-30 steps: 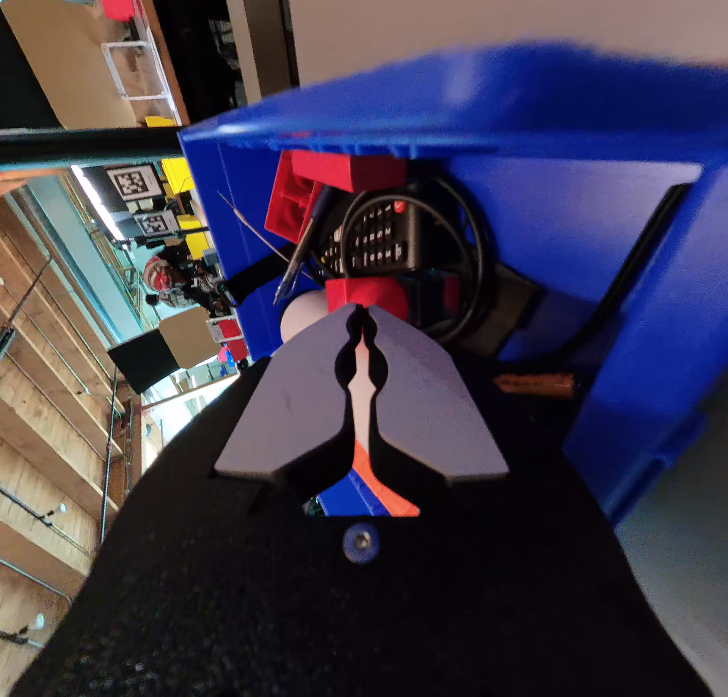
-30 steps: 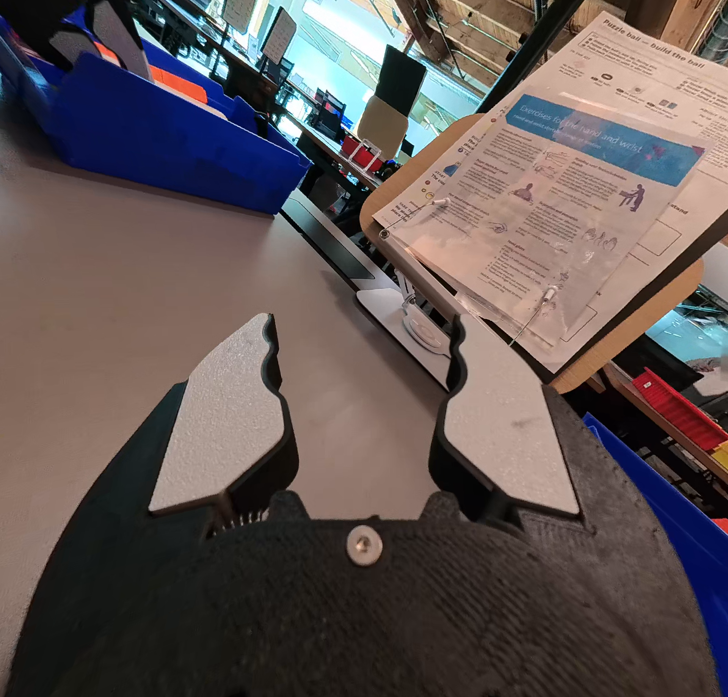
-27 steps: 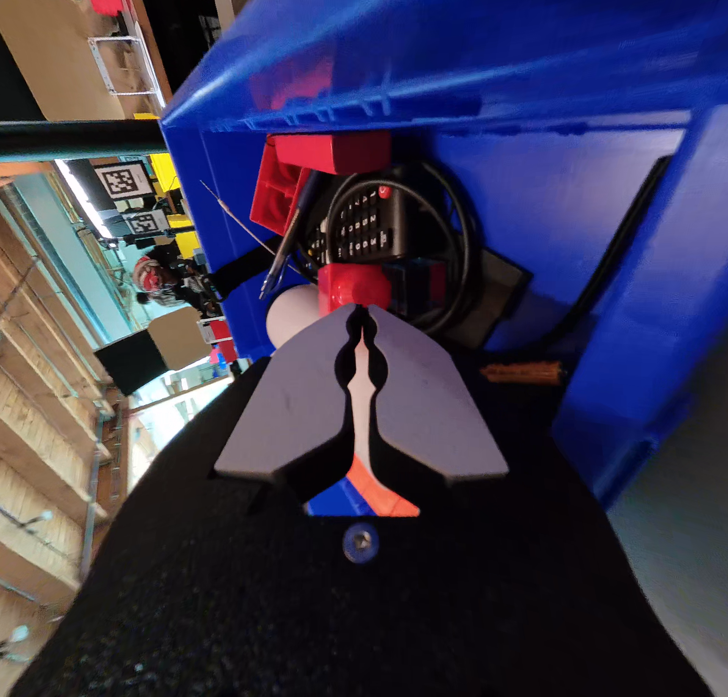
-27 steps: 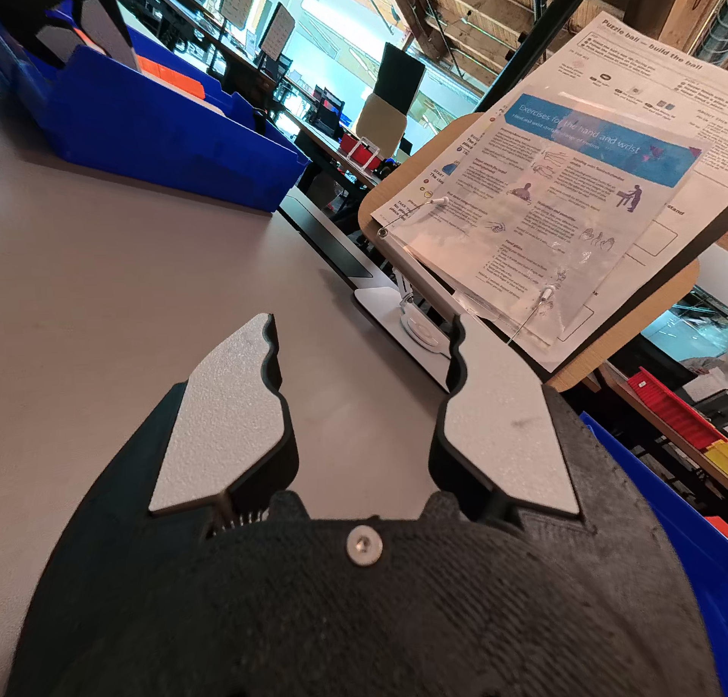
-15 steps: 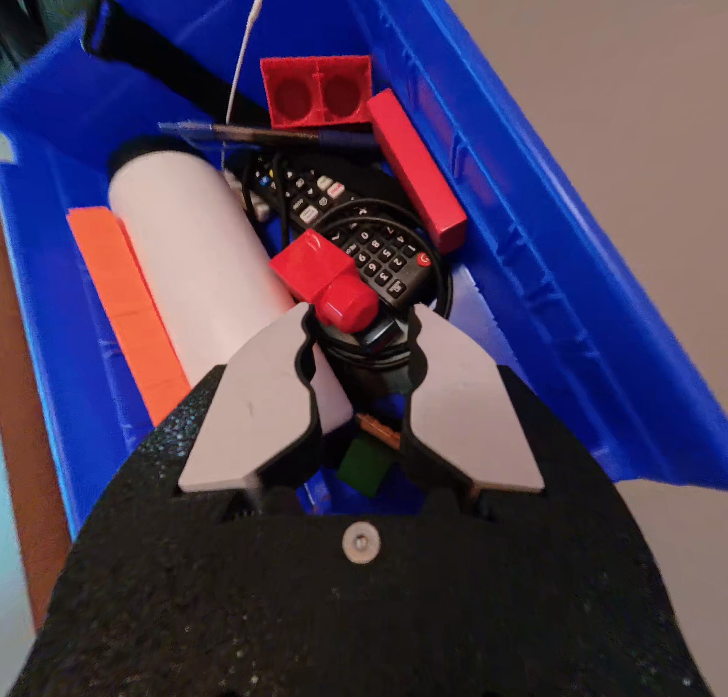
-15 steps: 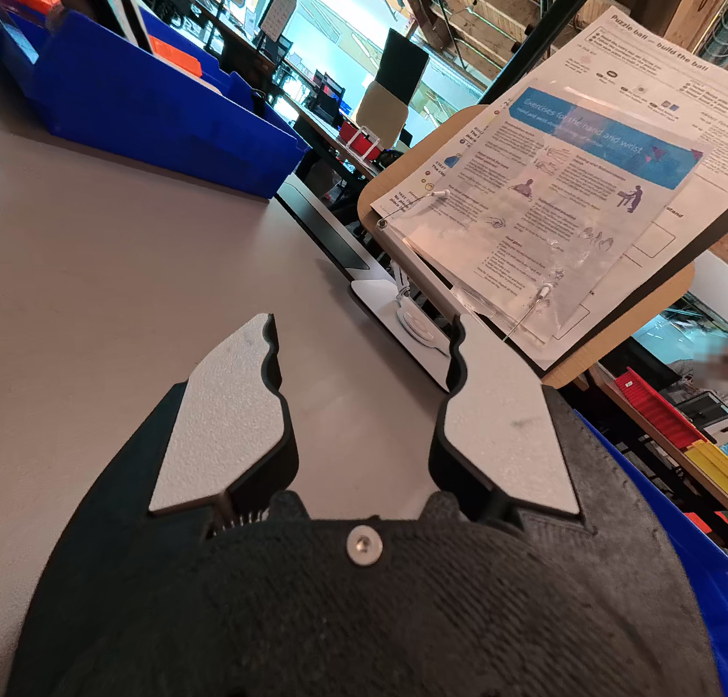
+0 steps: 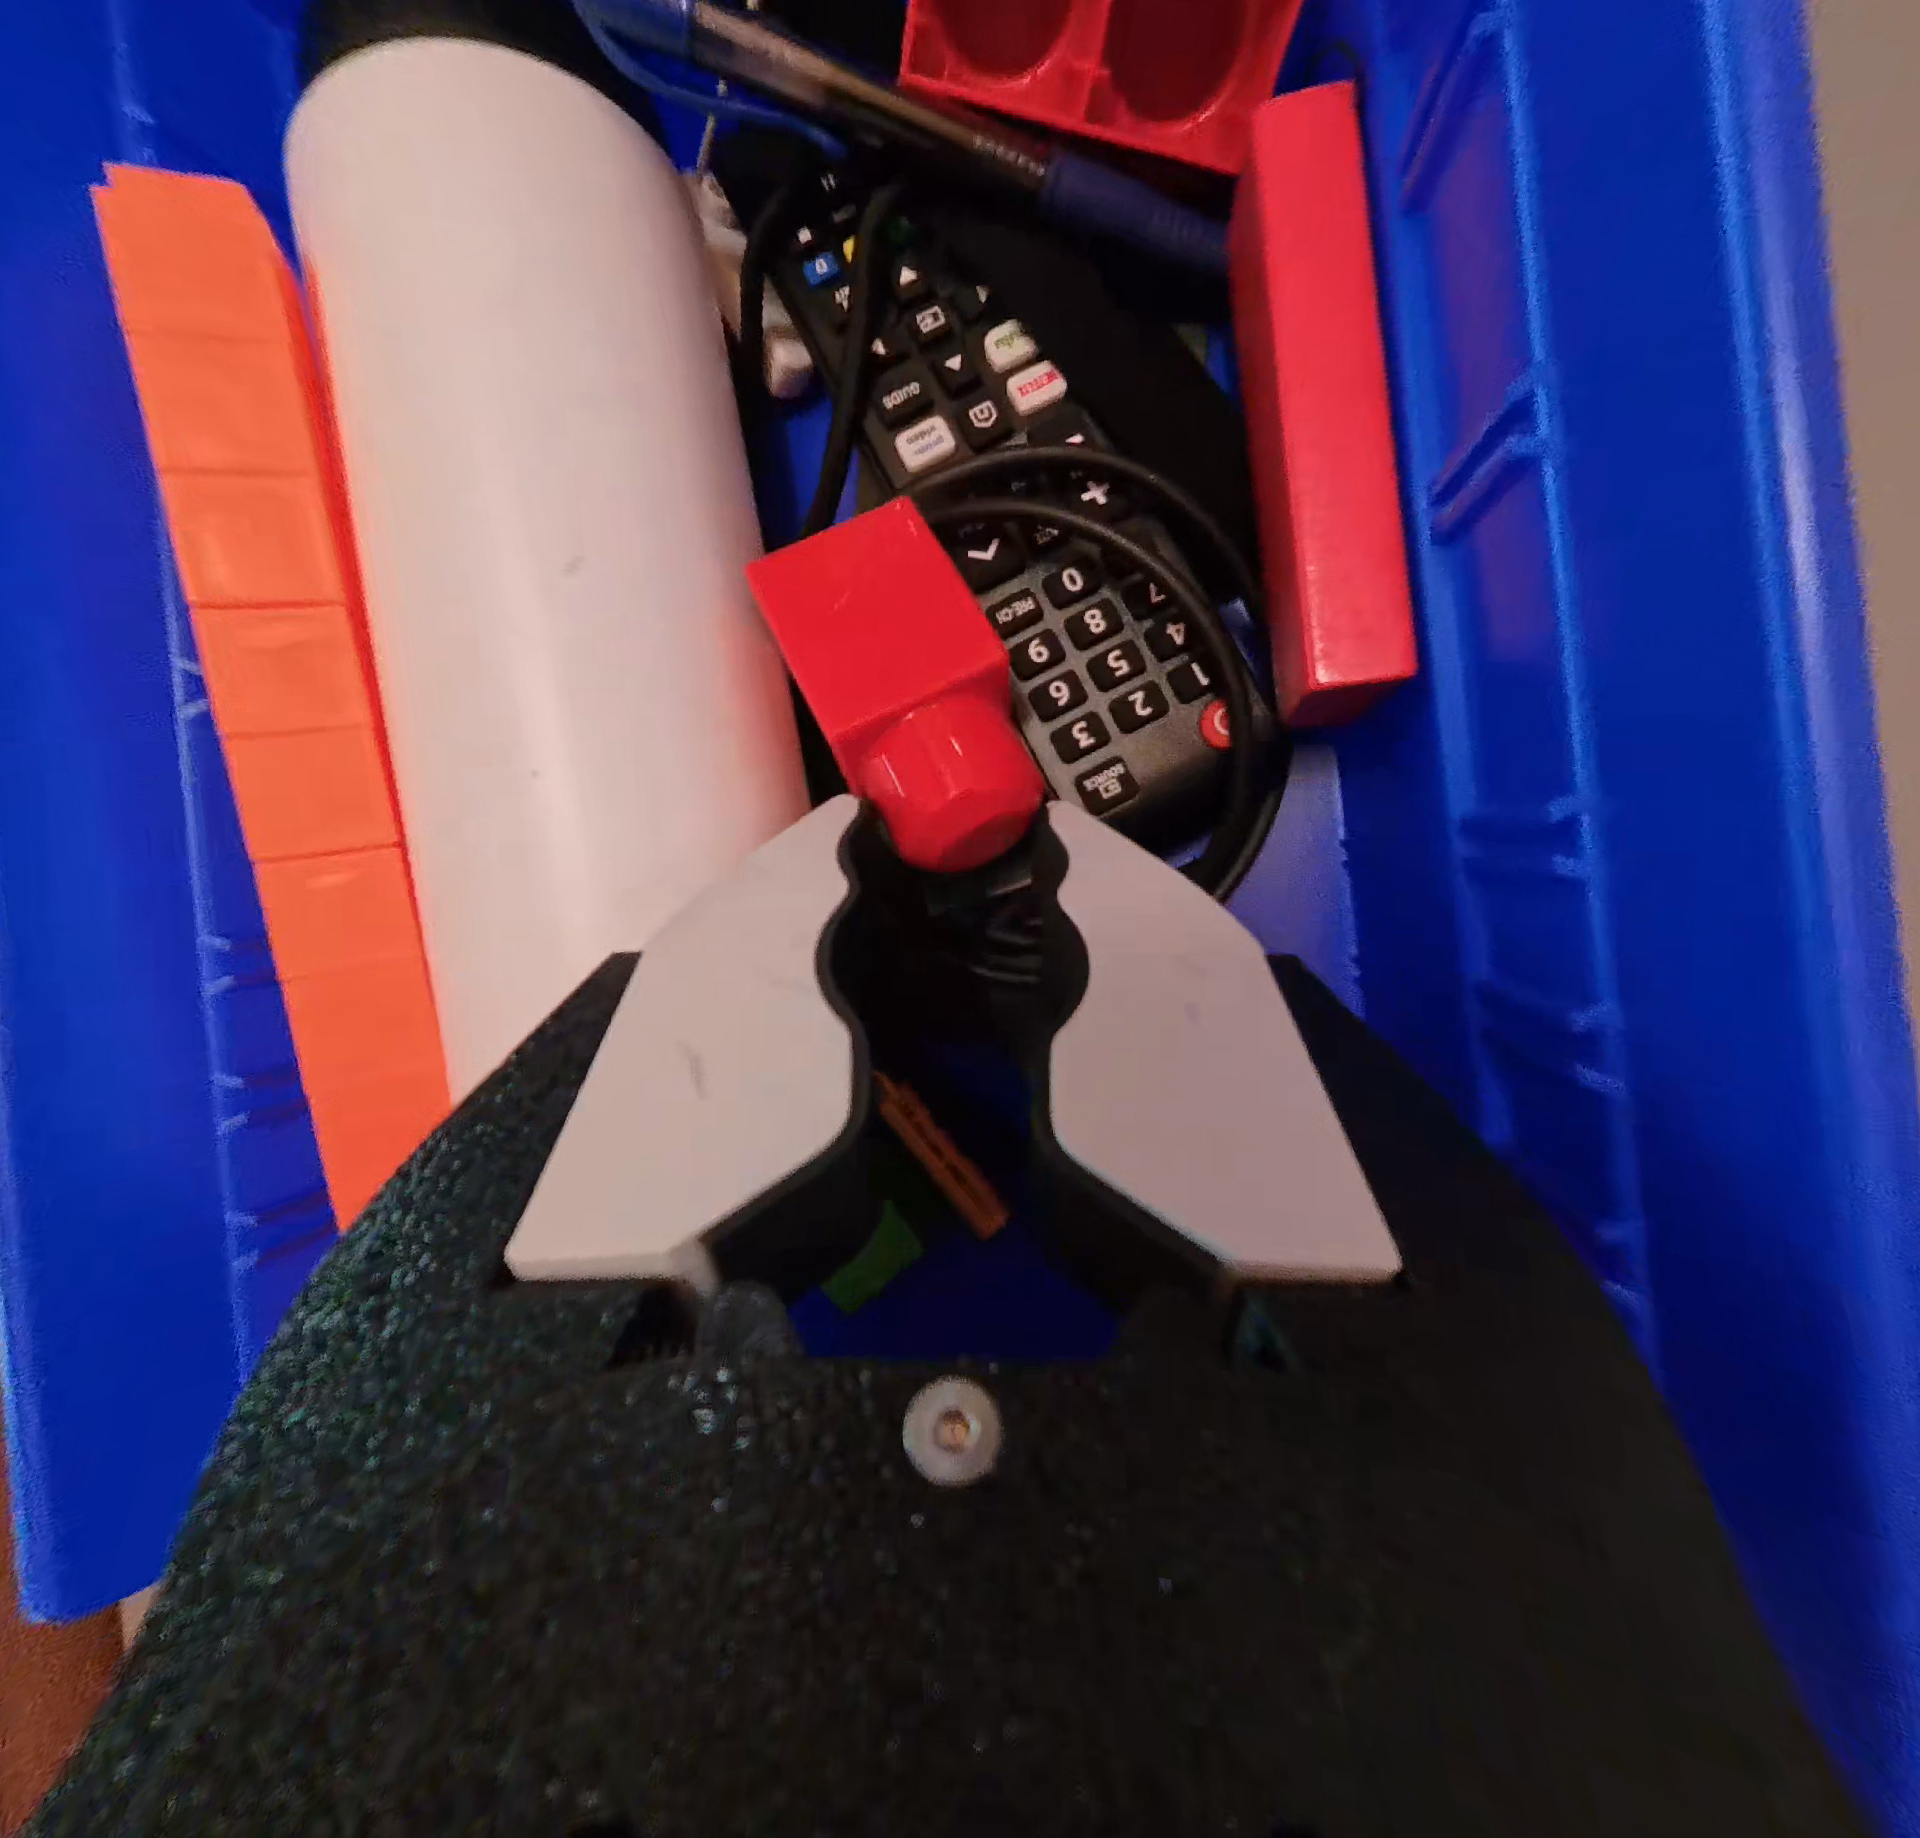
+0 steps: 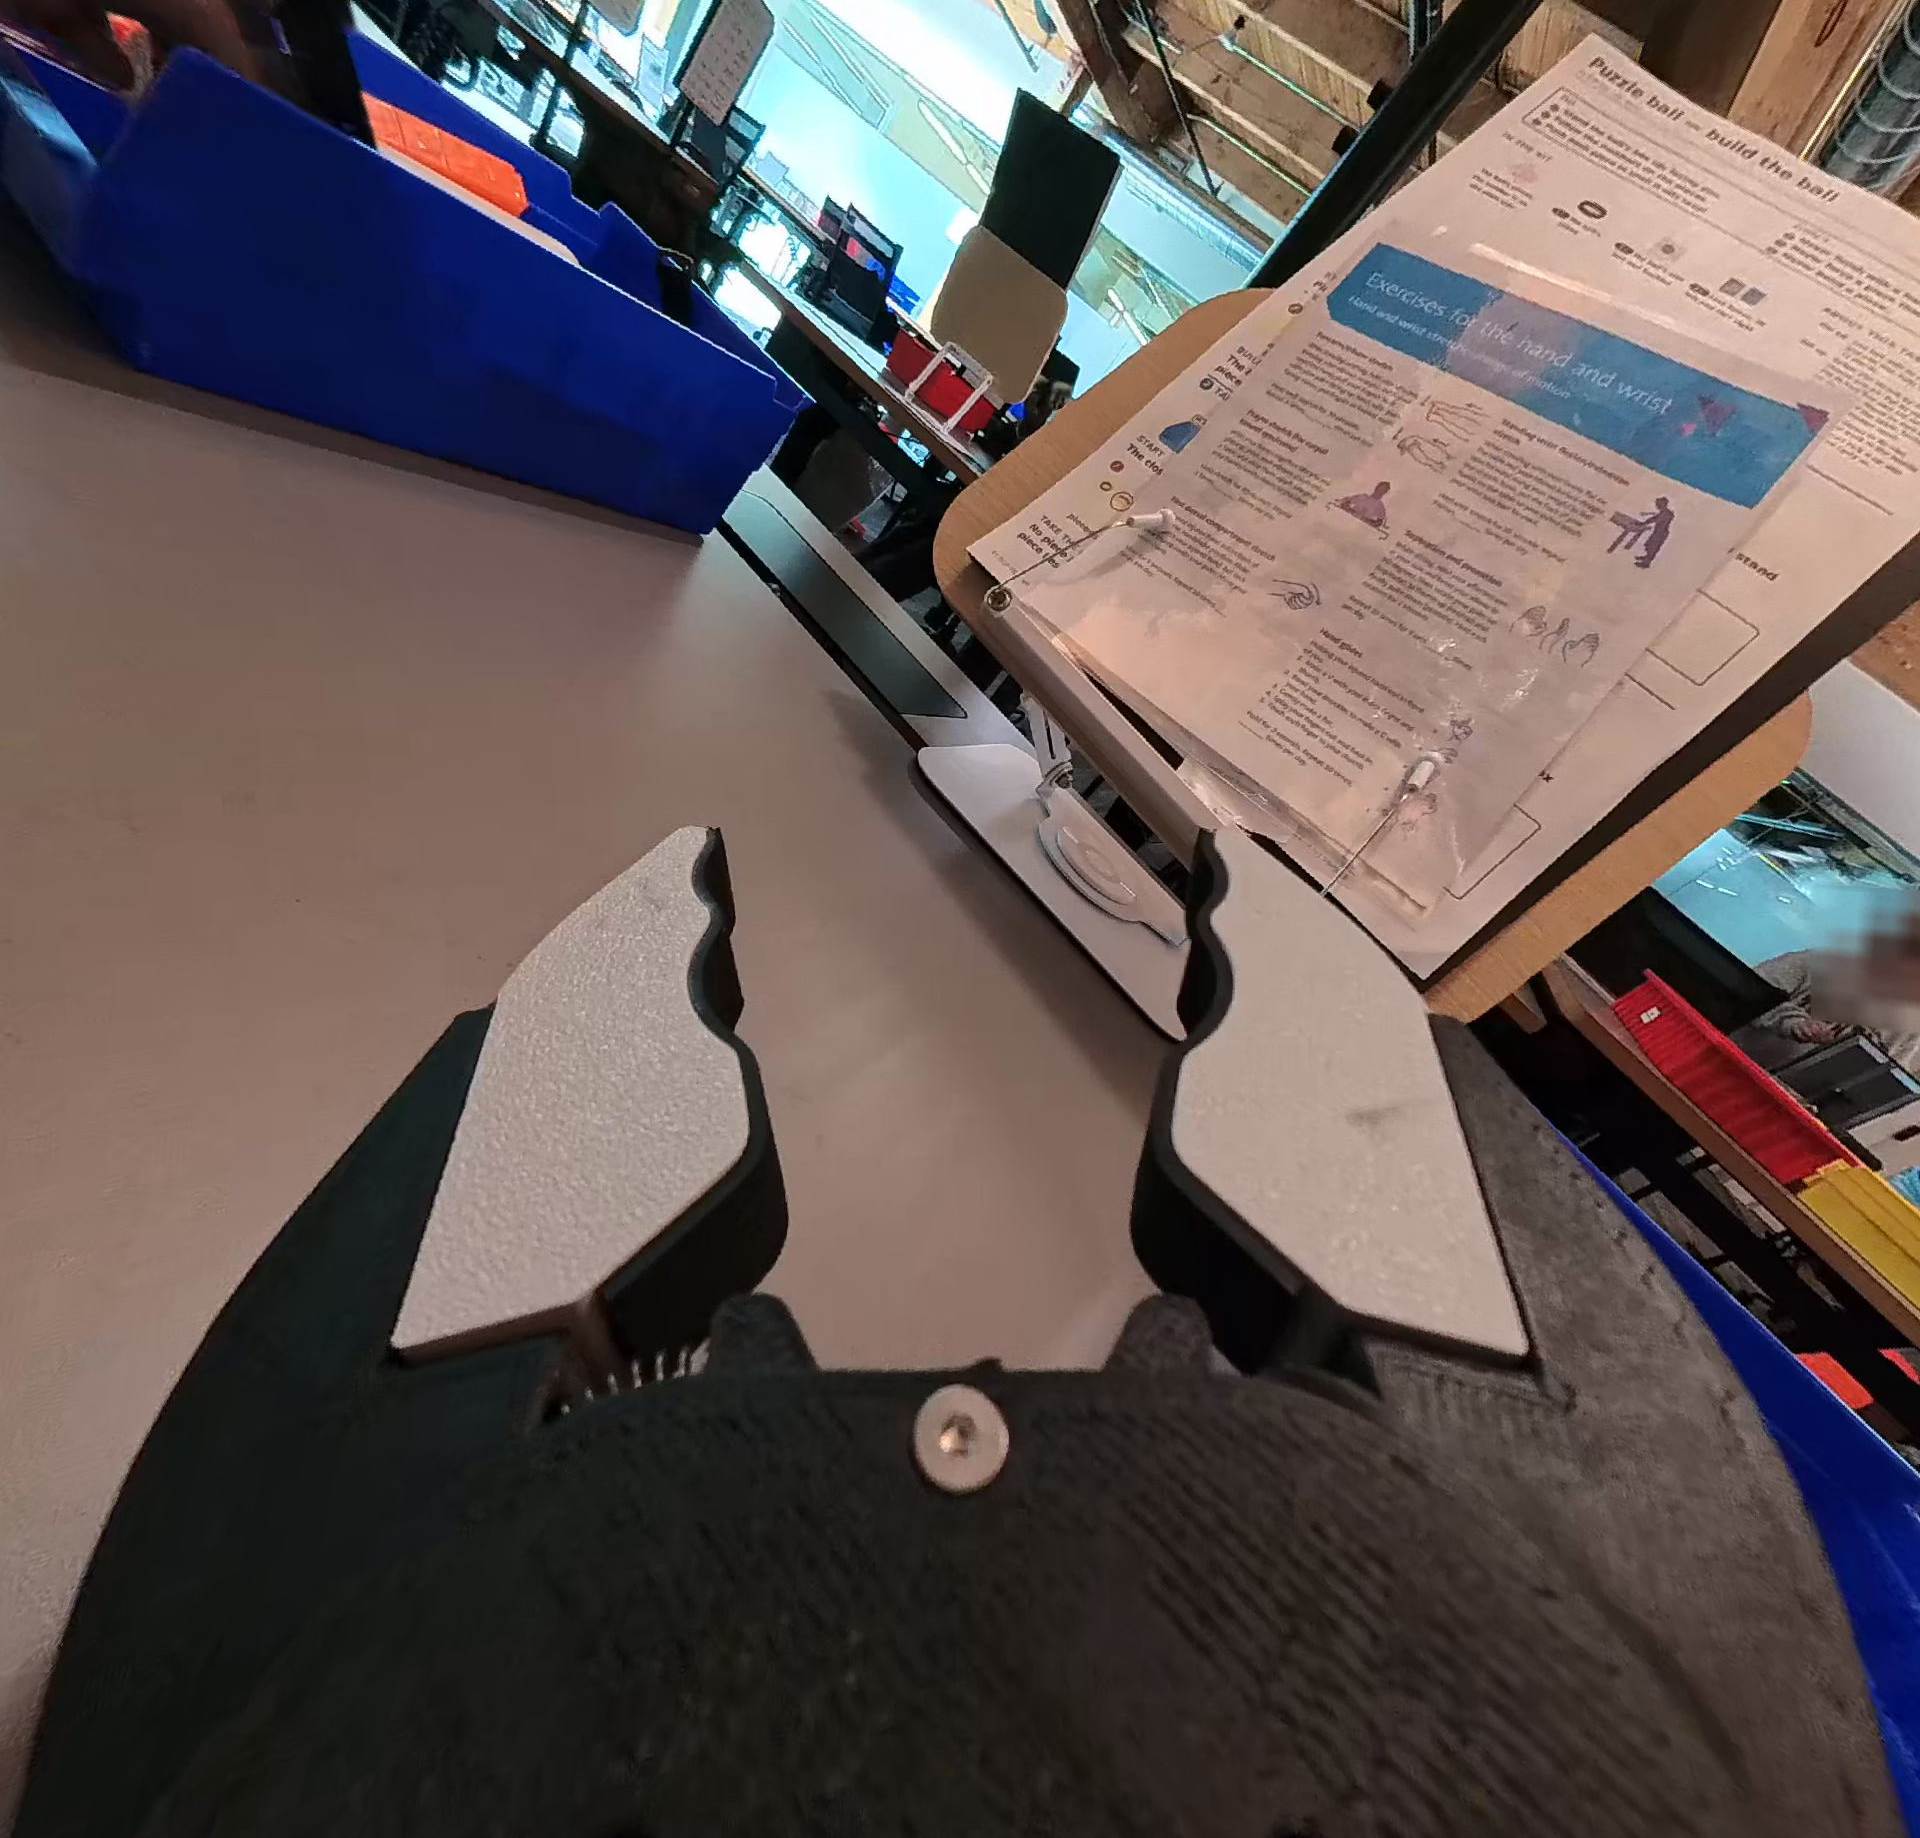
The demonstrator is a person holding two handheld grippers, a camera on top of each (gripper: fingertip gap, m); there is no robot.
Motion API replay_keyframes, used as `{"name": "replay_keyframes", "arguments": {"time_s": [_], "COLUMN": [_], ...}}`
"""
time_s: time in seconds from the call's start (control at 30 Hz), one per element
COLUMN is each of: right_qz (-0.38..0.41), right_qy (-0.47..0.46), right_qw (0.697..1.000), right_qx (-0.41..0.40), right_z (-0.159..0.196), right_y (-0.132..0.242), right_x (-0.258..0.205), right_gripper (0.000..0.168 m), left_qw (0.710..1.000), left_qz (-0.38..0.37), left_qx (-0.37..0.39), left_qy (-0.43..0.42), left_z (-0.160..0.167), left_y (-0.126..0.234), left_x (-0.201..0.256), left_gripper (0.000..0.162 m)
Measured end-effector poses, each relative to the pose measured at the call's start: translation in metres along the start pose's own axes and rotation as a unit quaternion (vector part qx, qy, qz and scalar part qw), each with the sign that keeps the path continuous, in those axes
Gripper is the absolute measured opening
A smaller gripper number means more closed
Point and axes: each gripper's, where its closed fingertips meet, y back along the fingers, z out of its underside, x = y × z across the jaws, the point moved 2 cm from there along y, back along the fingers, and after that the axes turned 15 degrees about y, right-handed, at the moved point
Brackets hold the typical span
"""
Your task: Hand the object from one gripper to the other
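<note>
Left wrist view is showing the left gripper (image 7: 948, 832) reaching down into a blue bin (image 7: 1662, 645), its jaws partly apart with the tips sitting at either side of the round end of a red block (image 7: 894, 676); whether they are pressing on it I cannot tell. That block is lying on a black remote (image 7: 1081, 645), beside a white cylinder (image 7: 520, 541) and an orange strip (image 7: 260, 645). Right wrist view is showing the right gripper (image 8: 961, 957) hovering over the grey bench (image 8: 312, 749), jaws wide apart and holding nothing, facing a stand of printed sheets (image 8: 1455, 541).
</note>
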Motion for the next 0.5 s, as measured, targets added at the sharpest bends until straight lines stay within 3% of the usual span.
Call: {"name": "replay_keyframes", "arguments": {"time_s": [0.03, 0.17, 0.3, 0.33, 0.4, 0.43, 0.5], "right_qz": [0.001, 0.007, 0.020, 0.026, 0.026, 0.012, -0.049], "right_qy": [-0.001, -0.008, -0.002, 0.003, 0.009, -0.015, -0.151], "right_qw": [1.000, 1.000, 0.999, 0.999, 0.998, 0.996, 0.976], "right_qx": [0.000, 0.005, 0.027, 0.037, 0.061, 0.081, 0.149], "right_z": [0.000, -0.001, -0.012, -0.016, -0.027, -0.033, -0.053], "right_y": [0.000, 0.002, 0.004, 0.004, 0.004, 0.004, 0.004], "right_x": [0.001, 0.005, 0.007, 0.006, 0.002, -0.003, -0.013], "right_gripper": [0.084, 0.084, 0.085, 0.086, 0.087, 0.087, 0.087], "left_qw": [1.000, 0.995, 0.985, 0.981, 0.955, 0.930, 0.865], "left_qz": [-0.002, 0.003, 0.030, 0.065, 0.203, 0.290, 0.435], "left_qx": [0.013, 0.065, 0.144, 0.164, 0.201, 0.210, 0.217], "left_qy": [-0.012, -0.069, -0.087, -0.085, -0.080, -0.086, -0.123], "left_z": [0.000, -0.002, -0.017, -0.021, -0.022, -0.017, 0.000], "left_y": [0.002, 0.023, 0.072, 0.088, 0.127, 0.148, 0.186], "left_x": [0.000, -0.006, -0.012, -0.007, 0.025, 0.047, 0.090], "left_gripper": [0.027, 0.027, 0.027, 0.027, 0.026, 0.027, 0.027]}}
